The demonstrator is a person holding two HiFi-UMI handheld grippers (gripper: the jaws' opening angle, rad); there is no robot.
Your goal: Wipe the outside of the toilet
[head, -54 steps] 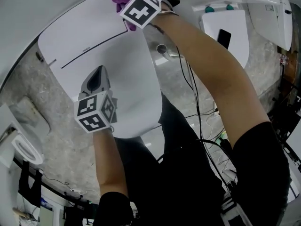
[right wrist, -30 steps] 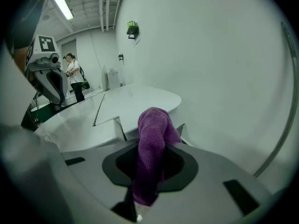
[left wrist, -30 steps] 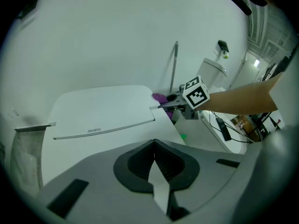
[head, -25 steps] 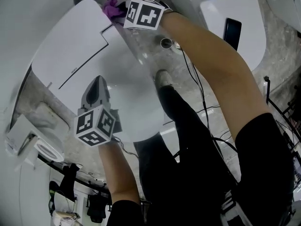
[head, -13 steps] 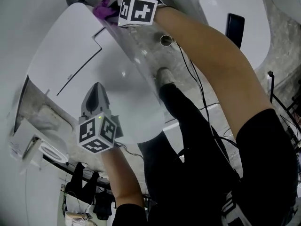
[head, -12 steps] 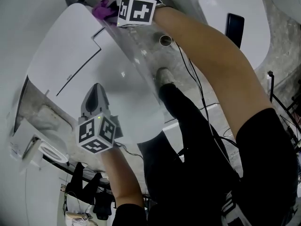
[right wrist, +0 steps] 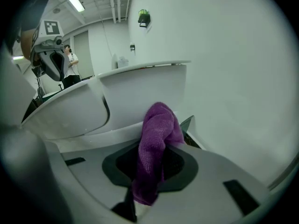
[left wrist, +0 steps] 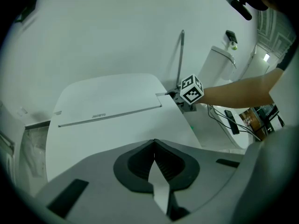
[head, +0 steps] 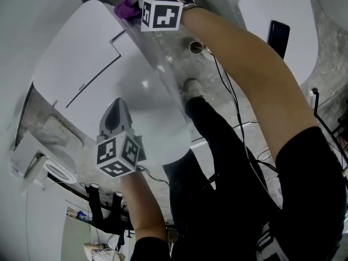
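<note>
While the person is leaning over the closed toilet (head: 81, 53), the right gripper (right wrist: 155, 146) is clamping a purple cloth (right wrist: 161, 120) between its jaws, which are closing tight on the fabric. The cloth is bunching up out of the jaws and hanging down between them. It is lying at the toilet's rear corner, on the person's right, just beside the wall (right wrist: 233, 55). Its top fold is showing against the white ledge under the lid, but whether it is pressing on the porcelain is hard to tell. In the head view the marker cube is covering those jaws, and only a tuft of the cloth is sticking out past it.

The left gripper (left wrist: 154, 146) is hovering over the lid near the front of the toilet, with its jaw tips meeting and nothing between them. Only a pale sliver is showing lower down, where the fingers are parting slightly. No view is making clear whether it is touching the lid.

The person's arm and dark clothing are blocking much of the floor (head: 179, 58); a drain (head: 194, 47), a shoe (head: 191, 86) and some cables (head: 234, 118) are showing past them. At the upper right a second toilet (head: 296, 48) is running out of the picture, with a dark flat object (head: 277, 34) lying on it that is too small to identify. A thin pipe (left wrist: 181, 55) is rising along the wall behind the toilet.
</note>
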